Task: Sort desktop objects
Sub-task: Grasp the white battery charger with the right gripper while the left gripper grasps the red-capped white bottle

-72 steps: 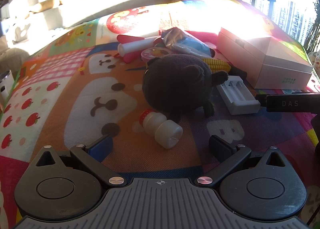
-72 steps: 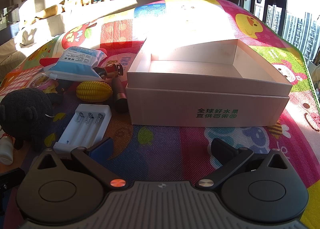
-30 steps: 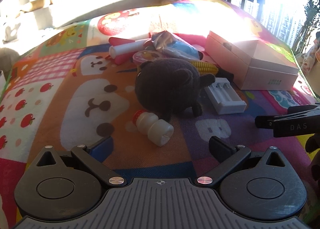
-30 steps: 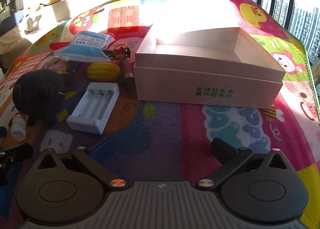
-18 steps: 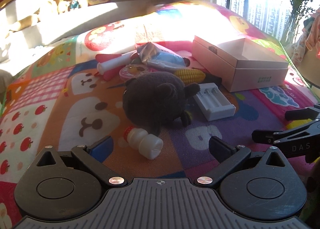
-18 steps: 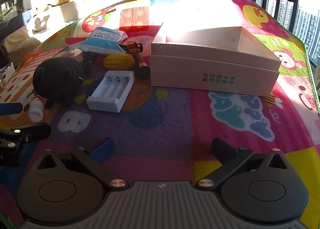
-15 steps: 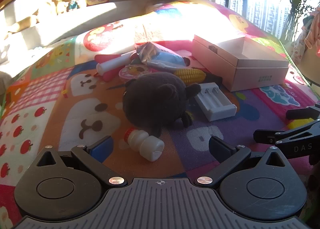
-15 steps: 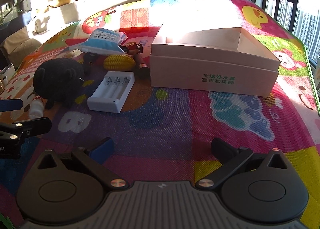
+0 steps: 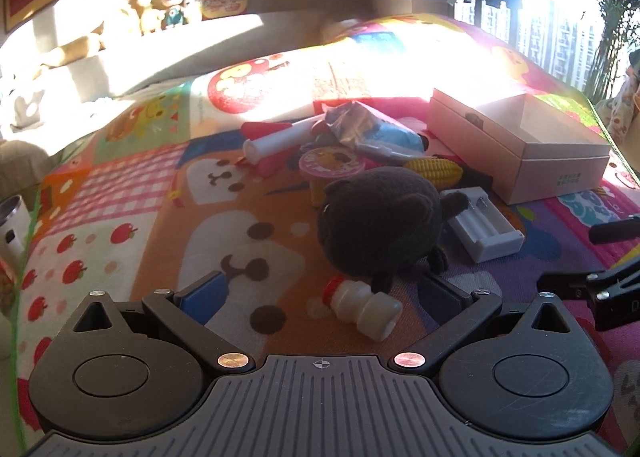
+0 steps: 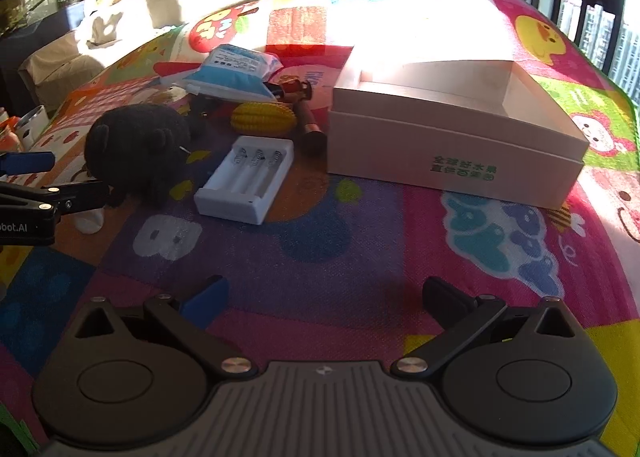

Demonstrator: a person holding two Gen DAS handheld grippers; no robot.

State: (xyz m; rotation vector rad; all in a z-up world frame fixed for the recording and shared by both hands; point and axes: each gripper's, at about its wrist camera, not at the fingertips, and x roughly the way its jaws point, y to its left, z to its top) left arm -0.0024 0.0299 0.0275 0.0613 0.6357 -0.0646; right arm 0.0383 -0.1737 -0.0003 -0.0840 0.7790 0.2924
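A black plush toy (image 9: 380, 221) (image 10: 138, 147) lies on the colourful play mat, with a small white bottle with a red cap (image 9: 362, 307) in front of it. A white battery charger (image 9: 482, 223) (image 10: 246, 179), a yellow toy corn (image 9: 434, 171) (image 10: 264, 117) and a blue packet (image 10: 232, 71) lie beside it. An open pale box (image 9: 524, 145) (image 10: 452, 125) stands to the right. My left gripper (image 9: 320, 293) is open and empty just before the bottle. My right gripper (image 10: 324, 293) is open and empty over bare mat, short of the charger and box.
A white tube (image 9: 276, 143), a pink-lidded cup (image 9: 332, 165) and a brown bottle (image 10: 306, 113) lie in the pile behind the plush. Stuffed toys (image 9: 160, 15) sit on a ledge at the back. A metal cup (image 9: 12, 225) stands off the mat's left edge.
Both grippers have pulled back and up from the pile, then eased slightly forward again; the objects look smaller than at first. Nothing was taken hold of and no object has moved.
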